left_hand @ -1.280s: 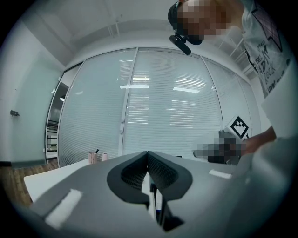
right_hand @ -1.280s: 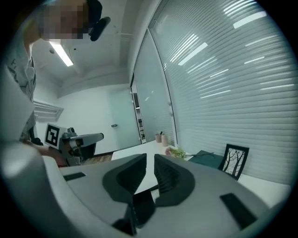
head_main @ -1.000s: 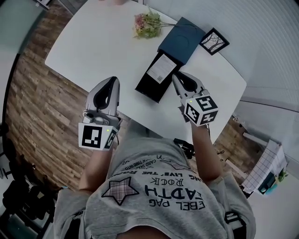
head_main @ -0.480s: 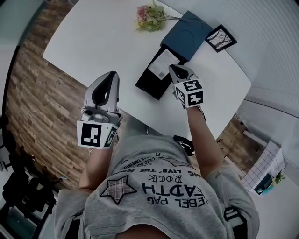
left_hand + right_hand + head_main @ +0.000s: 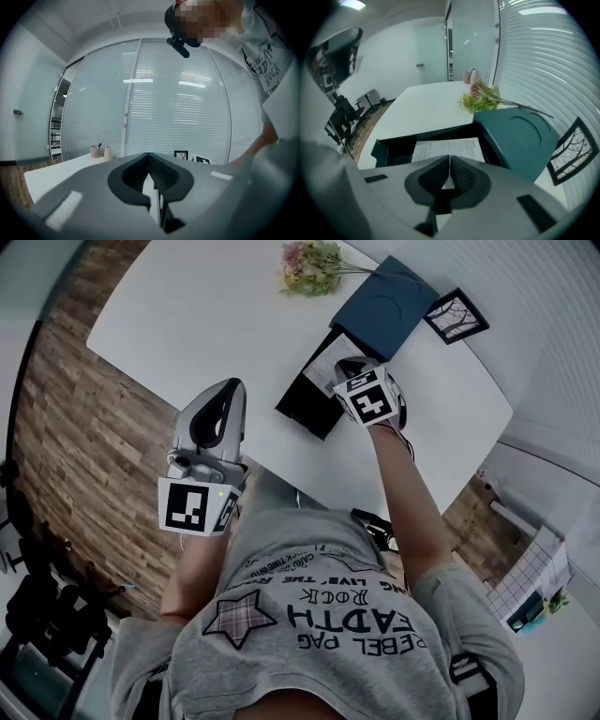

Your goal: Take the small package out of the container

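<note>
Package (image 5: 328, 356) lay flat inside the open dark box (image 5: 302, 405) on the white table (image 5: 187, 324), white label up.

Head view: right gripper (image 5: 350, 366) hung over the near end of the package. Contact could not be judged. Left gripper (image 5: 227, 386) was held off the table's near edge, well apart from the box. Teal lid (image 5: 384, 304) sat against the box's far end, with flowers (image 5: 314, 262) and a picture frame (image 5: 455, 315) beyond it.

Left gripper view: left gripper (image 5: 149, 161) had jaws together with nothing between them. It pointed level across the table toward glass walls. Two cups (image 5: 99, 151) stood at the far side.

Right gripper view: right gripper (image 5: 450, 165) had jaws closed and empty, and it looked down at the package (image 5: 447, 149) in the box (image 5: 393, 147). Lid (image 5: 518, 138) was to the right, flowers (image 5: 480, 101) behind and frame (image 5: 574, 152) at far right.
</note>
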Available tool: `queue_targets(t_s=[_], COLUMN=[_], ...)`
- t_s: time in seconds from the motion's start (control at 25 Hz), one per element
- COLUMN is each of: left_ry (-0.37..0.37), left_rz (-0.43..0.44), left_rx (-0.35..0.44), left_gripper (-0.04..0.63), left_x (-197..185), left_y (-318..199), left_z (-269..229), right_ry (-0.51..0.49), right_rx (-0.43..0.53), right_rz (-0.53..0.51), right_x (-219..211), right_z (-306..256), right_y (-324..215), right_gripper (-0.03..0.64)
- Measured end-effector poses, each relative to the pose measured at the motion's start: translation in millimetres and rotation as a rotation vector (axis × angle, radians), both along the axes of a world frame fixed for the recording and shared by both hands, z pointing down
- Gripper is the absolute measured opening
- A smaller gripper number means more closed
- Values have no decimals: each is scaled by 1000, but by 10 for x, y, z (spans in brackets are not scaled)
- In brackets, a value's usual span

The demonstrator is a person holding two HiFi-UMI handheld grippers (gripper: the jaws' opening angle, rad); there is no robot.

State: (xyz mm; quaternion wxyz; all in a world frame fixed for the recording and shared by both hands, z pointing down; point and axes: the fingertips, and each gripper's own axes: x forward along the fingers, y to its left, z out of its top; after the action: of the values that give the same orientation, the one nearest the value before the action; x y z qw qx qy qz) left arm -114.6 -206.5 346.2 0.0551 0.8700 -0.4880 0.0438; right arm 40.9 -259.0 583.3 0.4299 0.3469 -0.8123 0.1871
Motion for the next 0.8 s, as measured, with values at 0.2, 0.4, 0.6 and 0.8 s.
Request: queue_targets(t_s=[0.2,0.4,0.6,0.8], left_ry=[6,2,3,1], left_rz=[-3,-5,2,9], left_rx=[-10,-12,-13,-14], left_gripper=[10,11,10,11], left_x=[-32,-38,-24,-2], left_y=[-36,-49,-51,-63], left_z=[13,26,37,47], right_ry=[66,88,63,69], right_rx=[-41,-85,-132,-141], right_rz=[-34,-137,-273,-435], right_x=[-6,-61,-185,-303], right_z=[62,82,81,94], right_y=[3,115,380,631], right_gripper=[15,15,15,15])
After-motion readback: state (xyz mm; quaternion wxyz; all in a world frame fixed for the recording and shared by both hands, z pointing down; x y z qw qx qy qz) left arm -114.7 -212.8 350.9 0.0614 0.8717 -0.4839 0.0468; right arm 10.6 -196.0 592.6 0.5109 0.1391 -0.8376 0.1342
